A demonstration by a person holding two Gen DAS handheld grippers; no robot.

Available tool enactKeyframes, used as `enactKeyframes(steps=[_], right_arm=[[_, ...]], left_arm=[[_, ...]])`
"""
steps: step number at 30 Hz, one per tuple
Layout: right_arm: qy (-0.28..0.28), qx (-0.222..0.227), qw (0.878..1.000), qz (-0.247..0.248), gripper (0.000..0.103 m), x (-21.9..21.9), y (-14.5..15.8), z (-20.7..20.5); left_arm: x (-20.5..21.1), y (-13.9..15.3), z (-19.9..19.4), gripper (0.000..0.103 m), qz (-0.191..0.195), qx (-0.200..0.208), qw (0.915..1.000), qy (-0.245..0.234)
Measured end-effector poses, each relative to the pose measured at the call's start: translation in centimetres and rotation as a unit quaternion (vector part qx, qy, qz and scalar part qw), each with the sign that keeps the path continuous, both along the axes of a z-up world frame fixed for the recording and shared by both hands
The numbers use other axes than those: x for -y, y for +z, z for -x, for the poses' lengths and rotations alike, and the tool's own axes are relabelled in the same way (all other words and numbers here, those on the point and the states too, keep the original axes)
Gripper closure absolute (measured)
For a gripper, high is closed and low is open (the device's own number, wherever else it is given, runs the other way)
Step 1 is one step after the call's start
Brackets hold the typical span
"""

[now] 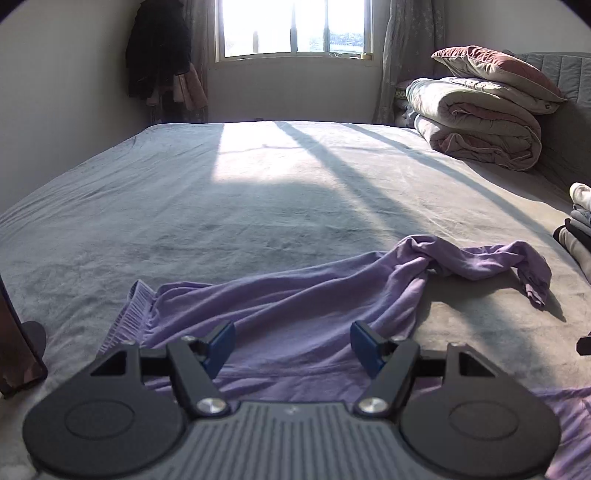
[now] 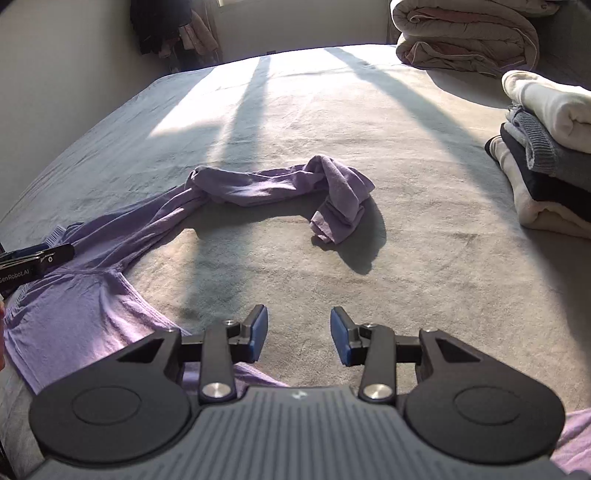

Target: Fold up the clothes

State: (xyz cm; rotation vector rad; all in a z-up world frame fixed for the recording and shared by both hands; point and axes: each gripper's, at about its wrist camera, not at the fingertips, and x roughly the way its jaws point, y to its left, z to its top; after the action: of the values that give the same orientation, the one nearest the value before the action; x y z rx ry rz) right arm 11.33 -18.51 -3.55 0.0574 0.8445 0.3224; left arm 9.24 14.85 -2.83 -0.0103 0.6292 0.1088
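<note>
1. My left gripper [image 1: 291, 345] hangs released over the body of the purple shirt [image 1: 295, 306], jaws apart with cloth below them but nothing pinched. My right gripper [image 2: 298, 334] is also released, over bare blanket just beside the shirt's edge.
2. The shirt lies crumpled at the near side of the bed [image 1: 258, 192], ribbed hem to the left, and one sleeve [image 2: 280, 184] trails away, twisted and knotted on itself.
3. Risk: if I fold before untwisting that sleeve, I judge the bunch gets trapped inside and the fold turns lumpy.
4. Risk: the blanket is plush, so a low pinch could catch it along with the shirt and drag both.
5. Risk: a wide sweep right could knock the folded stack [image 2: 546, 155].
6. Room: sunlit window [image 1: 295, 27], rolled quilts [image 1: 476, 125] and a pillow at the far right, dark clothes hanging on the left wall.
</note>
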Motion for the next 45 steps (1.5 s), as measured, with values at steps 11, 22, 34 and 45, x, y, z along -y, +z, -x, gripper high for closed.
enactKeyframes(steps=[11, 22, 34, 45], right_arm=[[0.09, 0.038, 0.995, 0.0, 0.061, -11.4, 1.3, -9.9], [0.124, 0.006, 0.99, 0.074, 0.077, -16.6, -0.9, -19.3], [0.096, 0.09, 0.987, 0.096, 0.102, -15.3, -0.6, -17.7], [0.084, 0.102, 0.982, 0.134, 0.103, -12.5, -0.9, -16.7]], left_arm=[[-9.3, -2.3, -5.2, 0.033, -0.051, -0.01, 0.9903, 0.129], [-12.7, -3.9, -7.3, 0.042, -0.026, -0.008, 0.9904, 0.135], [-12.1, -3.3, -6.5, 0.103, -0.067, 0.065, 0.9754, 0.2], [-15.1, -3.5, -6.6, 0.075, 0.077, 0.031, 0.9836, 0.16]])
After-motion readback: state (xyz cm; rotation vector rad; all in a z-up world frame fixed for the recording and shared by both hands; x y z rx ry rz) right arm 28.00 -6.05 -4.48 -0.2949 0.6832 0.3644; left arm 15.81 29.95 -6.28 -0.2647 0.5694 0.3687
